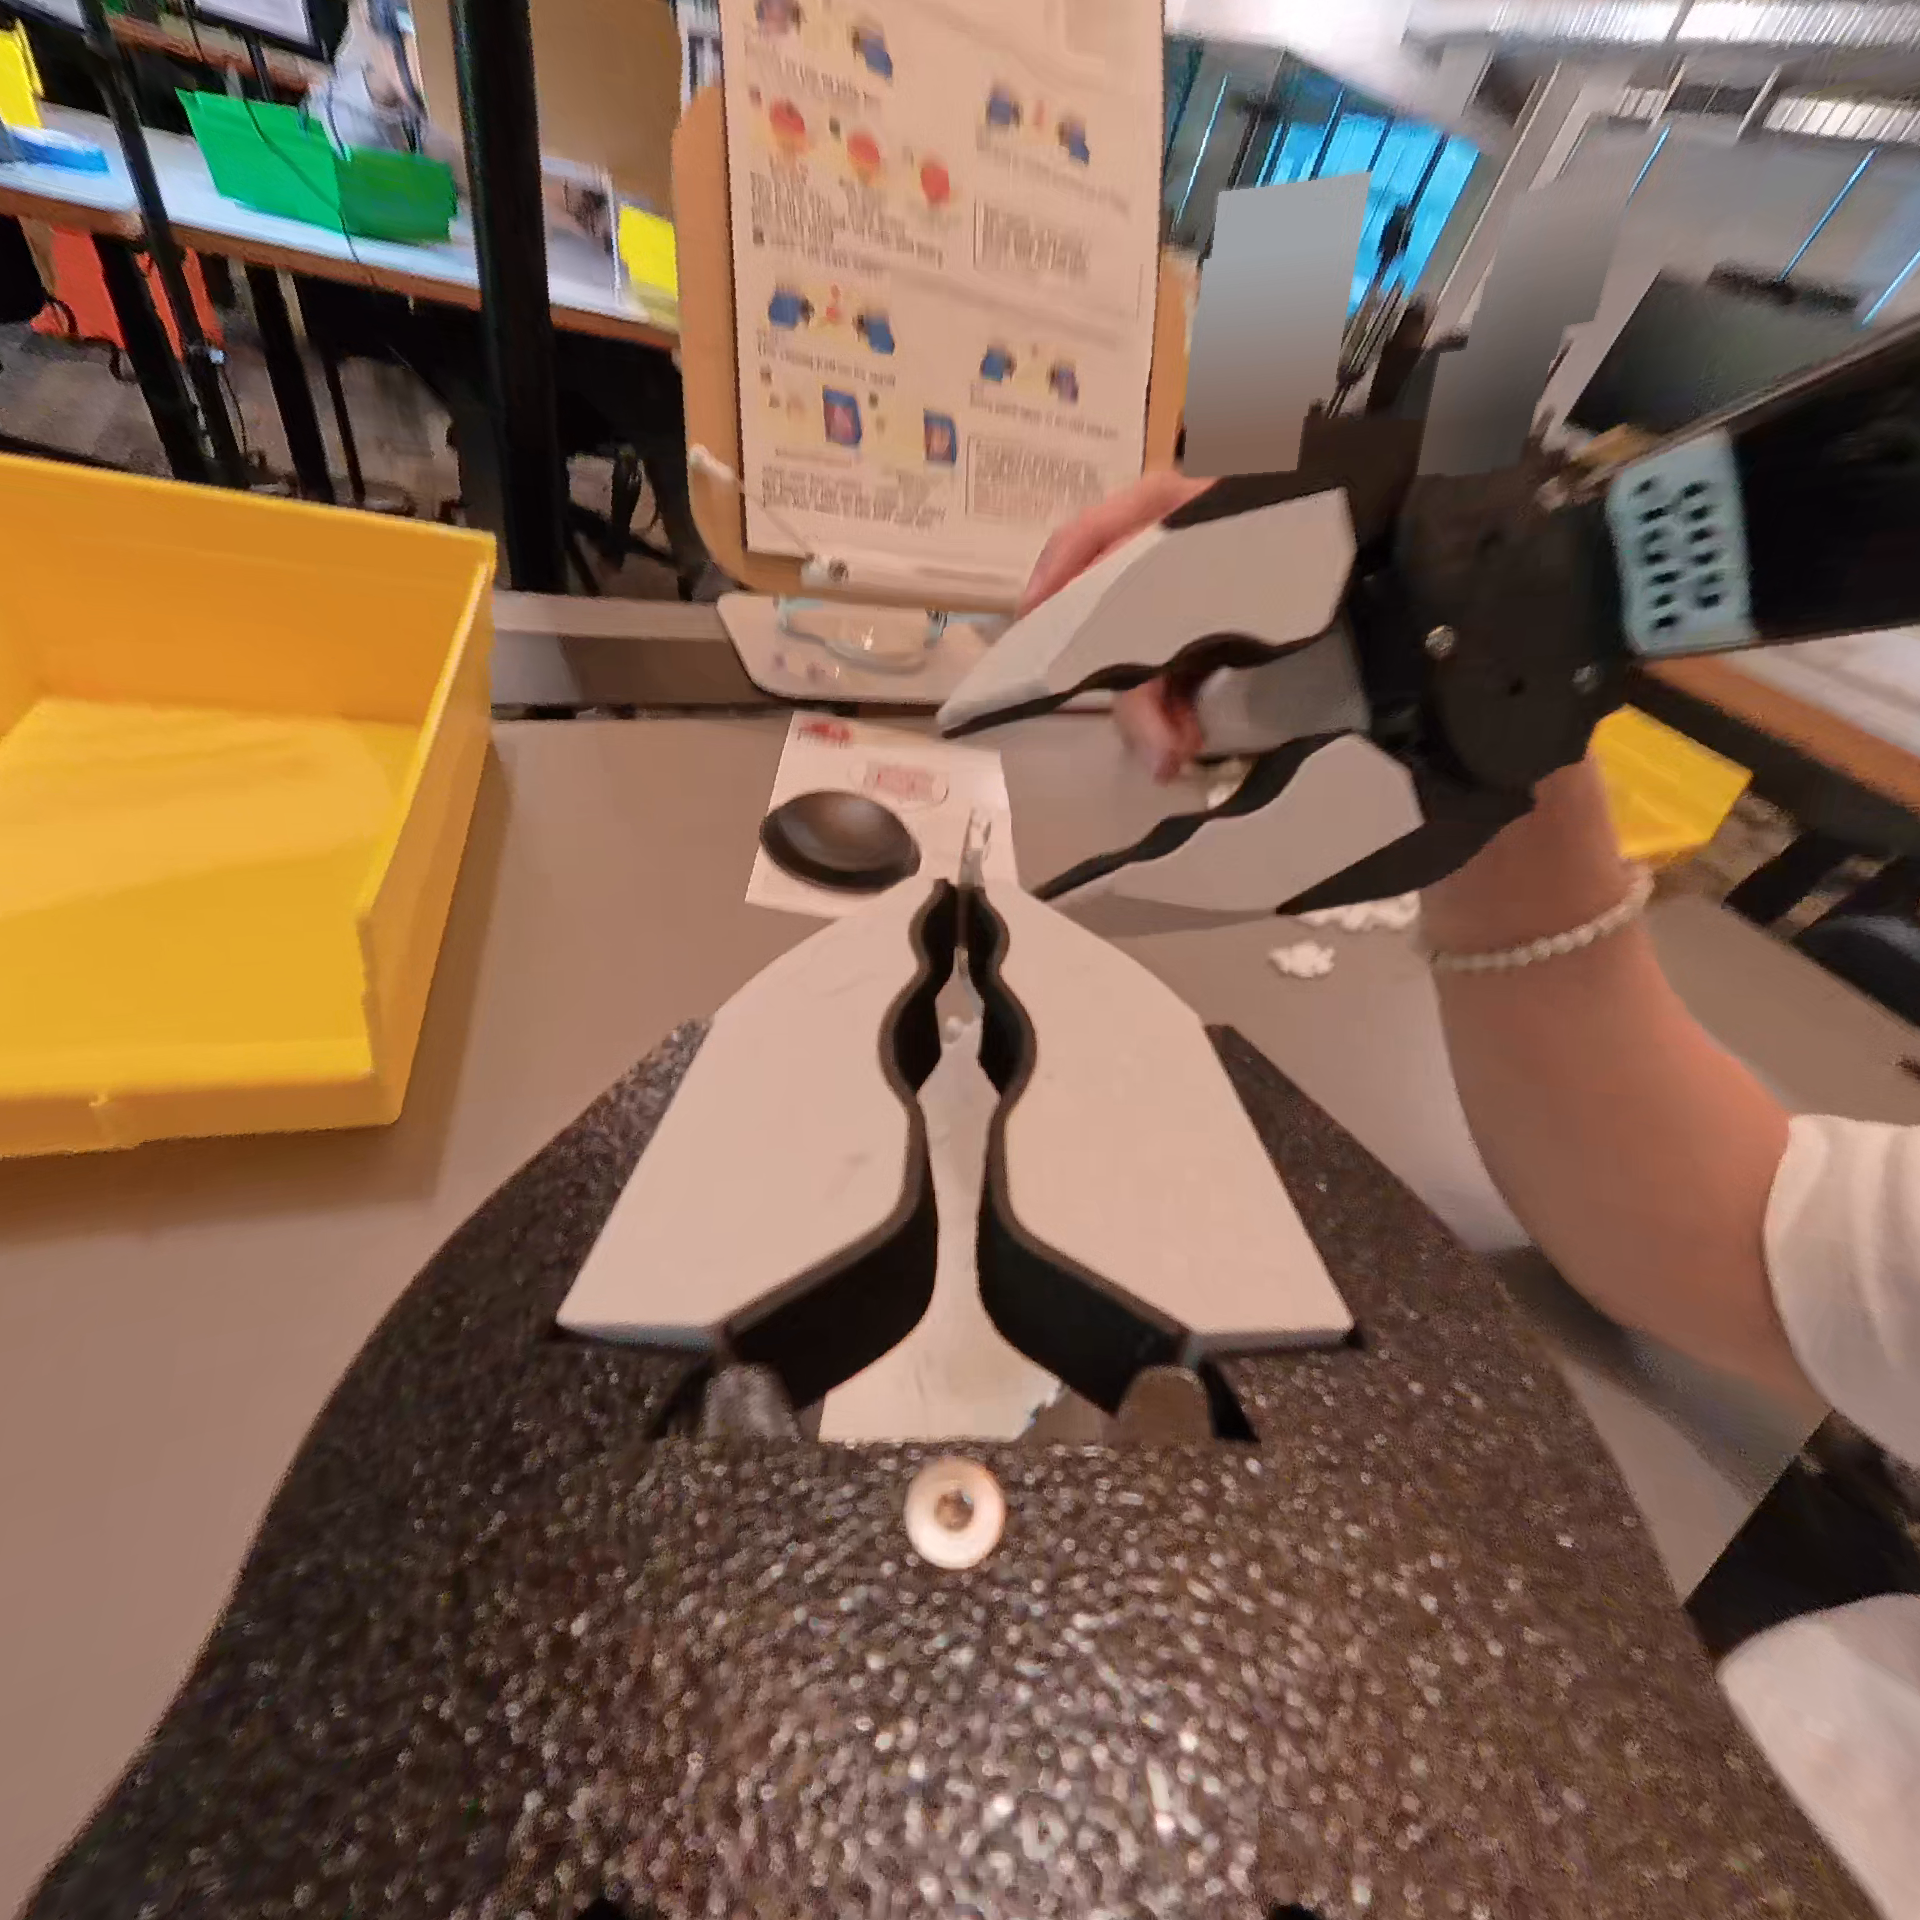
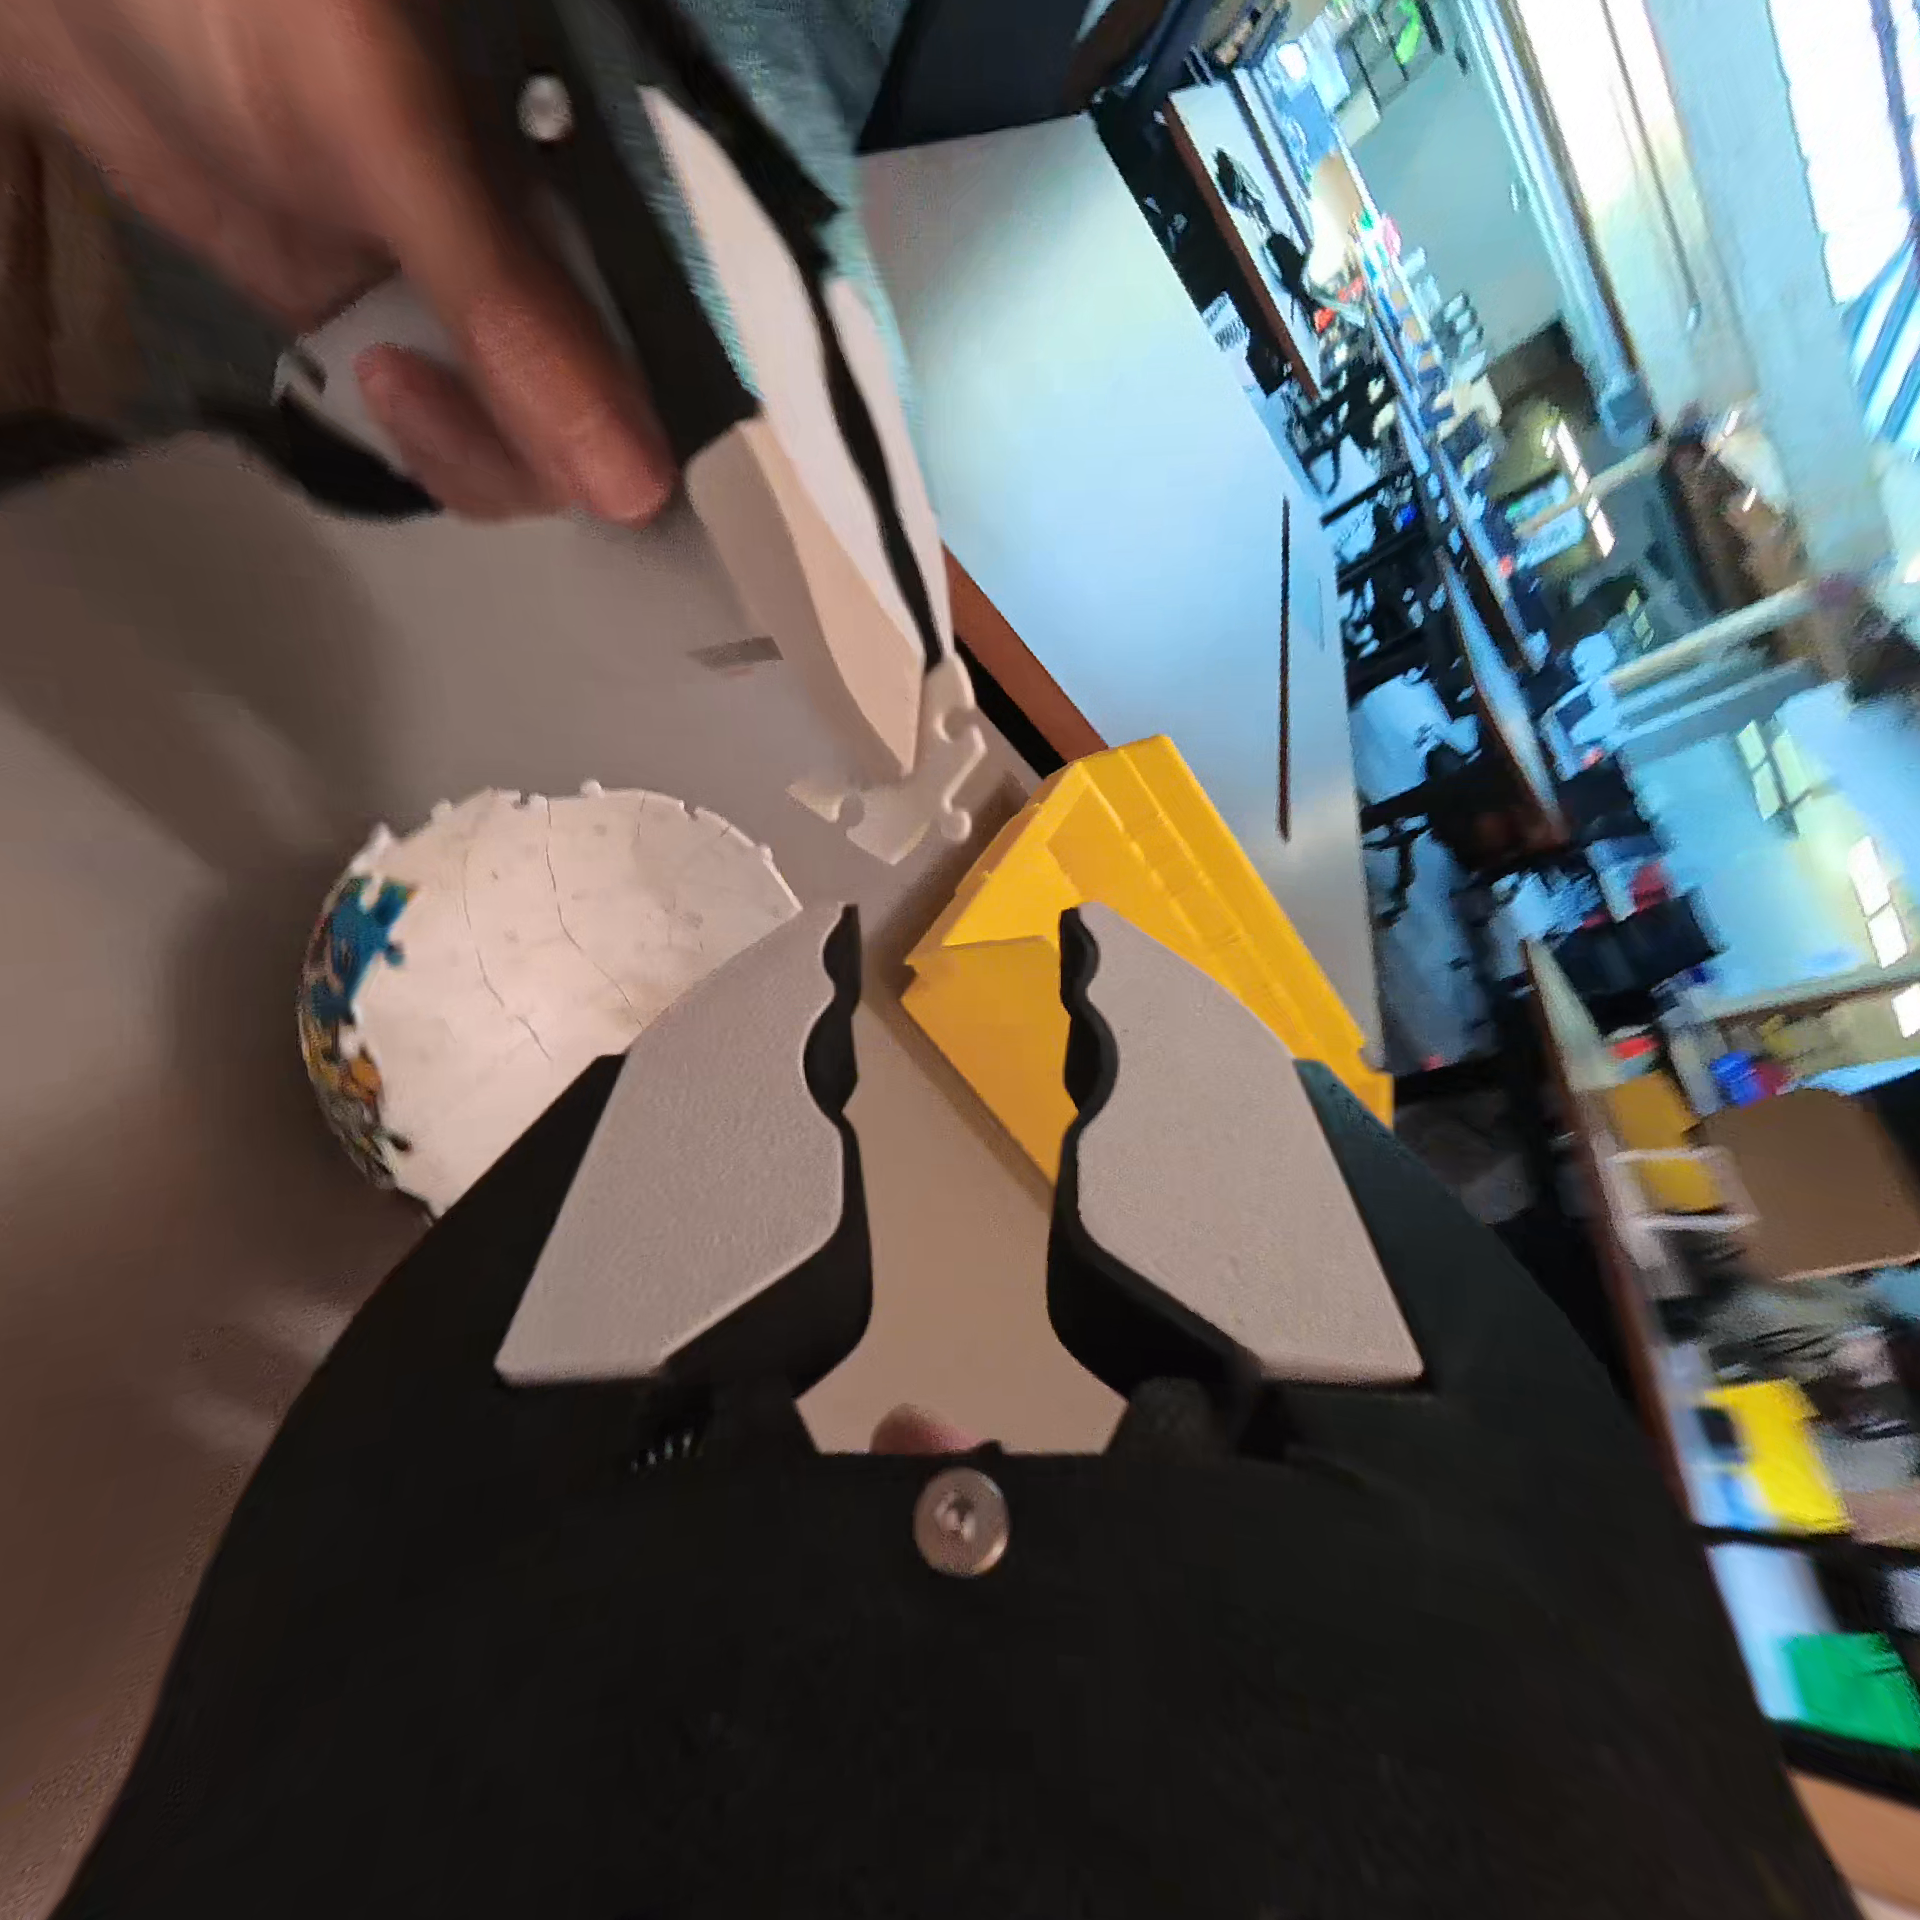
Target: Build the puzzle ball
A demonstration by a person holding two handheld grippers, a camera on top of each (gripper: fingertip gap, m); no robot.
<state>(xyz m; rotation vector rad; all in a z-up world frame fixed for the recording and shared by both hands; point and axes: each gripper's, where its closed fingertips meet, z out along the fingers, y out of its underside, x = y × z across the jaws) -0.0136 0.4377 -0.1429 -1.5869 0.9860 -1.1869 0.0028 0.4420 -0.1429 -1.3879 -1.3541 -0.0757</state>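
Grey table [image 1: 260, 1299]: left fingers [image 1: 940, 977] pinch white piece [image 2: 914, 800], right fingers [image 2: 727, 1091] wide; half-built ball [image 2: 520, 956] only in right view.

A big work room, like a lab or a maker space. Long tables [image 1: 343, 260] in rows, with black metal legs. On a far table, green folded card [image 1: 312, 171] and yellow bits. Close by, a grey table top [image 1: 582, 831] with a yellow plastic bin [image 1: 239, 790] on it. Standing up at the back of that table, a sheet of picture steps [image 1: 935, 270] on brown cardboard. In the right wrist view, more rows of desks [image 2: 1538, 644] packed with boxes and gear, all blurry, and tall bright windows [image 2: 1860, 187] along one wall.
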